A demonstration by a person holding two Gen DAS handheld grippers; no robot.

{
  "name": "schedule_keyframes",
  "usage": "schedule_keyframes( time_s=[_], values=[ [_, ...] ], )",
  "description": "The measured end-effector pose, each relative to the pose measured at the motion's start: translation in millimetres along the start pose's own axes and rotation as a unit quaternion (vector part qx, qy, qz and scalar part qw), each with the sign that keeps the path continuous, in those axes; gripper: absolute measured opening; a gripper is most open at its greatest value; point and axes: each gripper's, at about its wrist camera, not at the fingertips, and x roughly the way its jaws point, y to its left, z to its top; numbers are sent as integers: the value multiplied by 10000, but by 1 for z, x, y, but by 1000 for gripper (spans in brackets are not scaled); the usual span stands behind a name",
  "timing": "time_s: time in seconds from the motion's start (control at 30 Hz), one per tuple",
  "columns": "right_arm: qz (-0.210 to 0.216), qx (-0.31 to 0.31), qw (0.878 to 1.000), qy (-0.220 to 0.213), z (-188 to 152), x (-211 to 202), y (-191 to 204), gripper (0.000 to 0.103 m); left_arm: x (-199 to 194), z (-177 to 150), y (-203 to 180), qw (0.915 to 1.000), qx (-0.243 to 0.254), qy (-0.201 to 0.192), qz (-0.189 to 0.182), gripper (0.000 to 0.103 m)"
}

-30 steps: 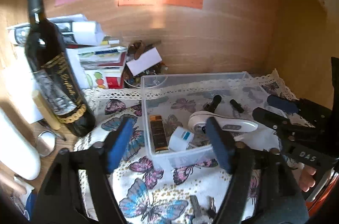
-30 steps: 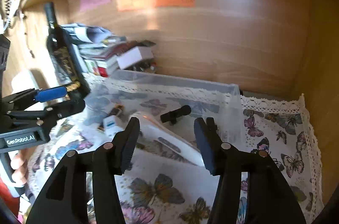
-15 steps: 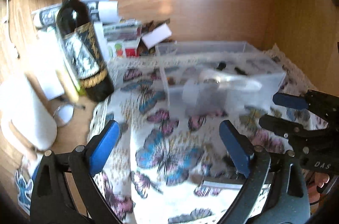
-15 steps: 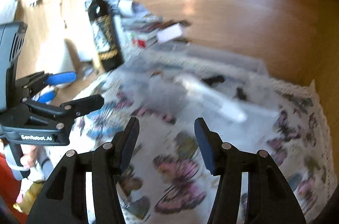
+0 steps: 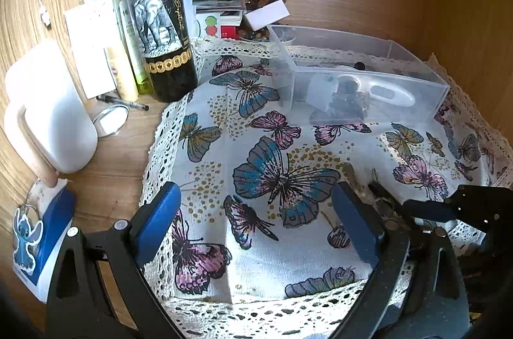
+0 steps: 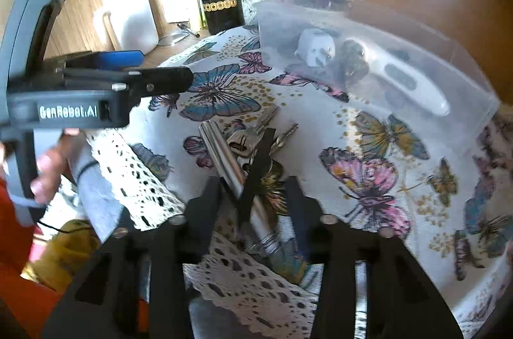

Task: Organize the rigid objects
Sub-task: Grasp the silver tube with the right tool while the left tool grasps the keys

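A clear plastic bin (image 5: 368,73) stands at the back of the butterfly cloth (image 5: 282,178) and holds a white thermometer-like device (image 5: 389,92), a small white item and dark pieces. It also shows in the right wrist view (image 6: 400,28). A bunch of keys with a shiny metal tube (image 6: 224,159) and a black strap (image 6: 259,166) lies near the cloth's front edge. My right gripper (image 6: 256,198) is open, its fingers on either side of the keys' near end. My left gripper (image 5: 256,220) is open and empty above the cloth; it shows in the right wrist view (image 6: 141,73).
A dark wine bottle (image 5: 160,18) stands left of the bin, with papers and small boxes (image 5: 224,9) behind it. A white jug (image 5: 45,111), a pen (image 5: 125,103) and a small round mirror (image 5: 110,121) sit on the wooden desk at left. Wooden walls close the back and right.
Both grippers have pulled back from the bin toward the cloth's front edge. The right gripper has come down over the keys. The left gripper's jaws have opened wider.
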Motion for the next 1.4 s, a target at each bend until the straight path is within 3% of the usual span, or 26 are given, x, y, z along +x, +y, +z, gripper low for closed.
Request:
schedule_keyframes(
  time_s=[0.07,0.1,0.7,0.83,0.93,1.0,1.13,1.17,1.23,1.27,1.4],
  values=[
    [48,46,10000,-8,-2,-5,-4,16,0,0,-1,10000,-9,16,-27,96],
    [42,80,10000,-9,-3,-7,-7,15,1,0,-2,10000,-2,24,-33,96],
    [-727,965,9898,-752,-8,-58,-83,15,31,4,-80,9924,640,642,-830,96],
    [-737,1125,9878,-788,-9,-59,-94,15,46,7,-95,9891,708,873,-952,96],
    [-738,1150,9873,-809,-11,-60,-98,15,54,7,-106,9887,788,955,-848,94],
    [-685,1155,9875,-826,-11,-61,-99,15,52,6,-111,9886,942,868,-788,71],
    [-641,1146,9878,-841,-9,-57,-99,15,49,4,-111,9902,886,777,-753,52],
    [-626,1147,9878,-845,-8,-56,-98,15,48,4,-110,9906,876,756,-736,40],
    [-603,1141,9878,-867,-7,-56,-97,15,46,5,-106,9909,822,747,-762,27],
    [-590,1140,9878,-881,-6,-56,-96,15,46,5,-103,9910,795,740,-777,12],
    [-601,1108,9874,-958,-3,-60,-92,15,45,7,-88,9908,564,783,-953,8]
  ],
)
